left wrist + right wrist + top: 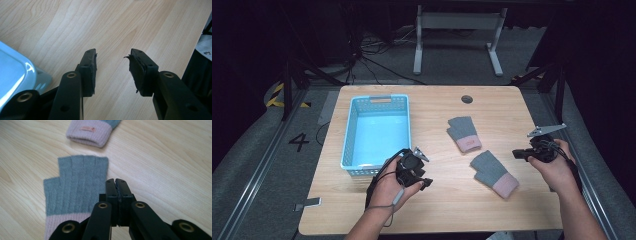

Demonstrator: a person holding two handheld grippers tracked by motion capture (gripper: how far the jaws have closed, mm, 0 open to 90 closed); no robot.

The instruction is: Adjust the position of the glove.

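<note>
Blue basket (353, 150) sitting at table's (437, 210) left side. Near glove (493, 173) and far glove (464, 133) lying flat right of centre, apart. Knit: soft, light, floppy, likely bunching when pinched; taking thicker pink cuff best. Left gripper (112, 66) hovering half open, empty; right gripper (116, 185) hovering pressed shut, empty, beside near glove.

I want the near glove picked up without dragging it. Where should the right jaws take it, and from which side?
Probably the pink cuff of the near glove: it looks the thickest edge. The glove lies flat, so bring the right gripper, now shut, down from above with jaws opened.
</note>
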